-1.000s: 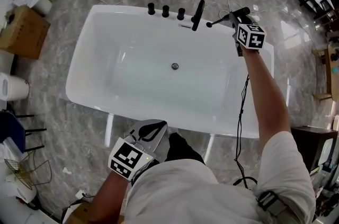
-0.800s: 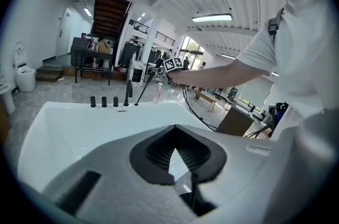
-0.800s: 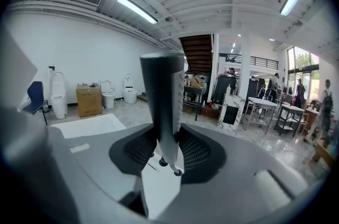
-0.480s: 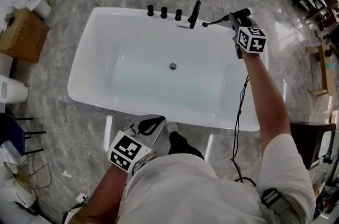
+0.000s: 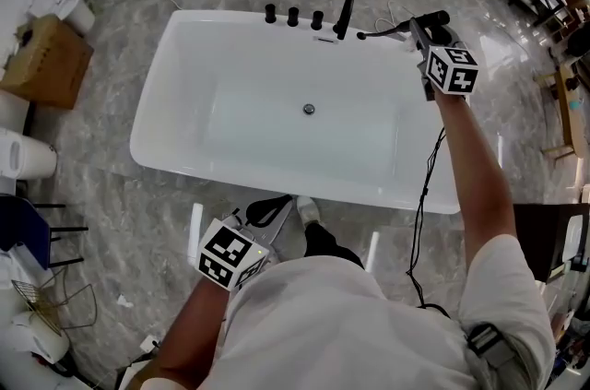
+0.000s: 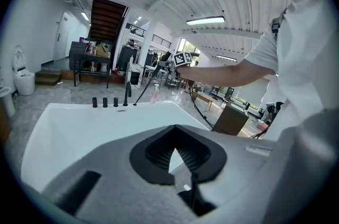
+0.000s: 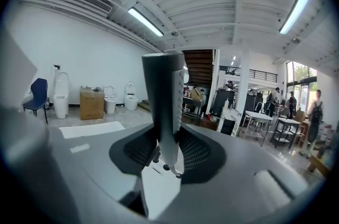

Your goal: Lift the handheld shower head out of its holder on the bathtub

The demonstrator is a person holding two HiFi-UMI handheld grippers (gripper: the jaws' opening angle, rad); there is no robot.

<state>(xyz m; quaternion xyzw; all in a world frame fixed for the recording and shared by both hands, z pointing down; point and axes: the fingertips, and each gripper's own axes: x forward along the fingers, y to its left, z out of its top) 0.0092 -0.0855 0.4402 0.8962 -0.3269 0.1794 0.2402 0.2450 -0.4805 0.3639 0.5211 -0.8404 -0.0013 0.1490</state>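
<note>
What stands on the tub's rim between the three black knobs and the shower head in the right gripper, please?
Only the tall black spout stands there, as the head view shows.

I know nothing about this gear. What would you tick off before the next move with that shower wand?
1. Right gripper clamped on the shower head: ok.
2. Shower head fully out of its holder: cannot tell, the holder is not visible.
3. Shower head's tip apart from the faucet: ok.
4. Left gripper empty, on the near side of the bathtub: ok.
5. Cable under the right arm apart from the faucet: ok.
</note>
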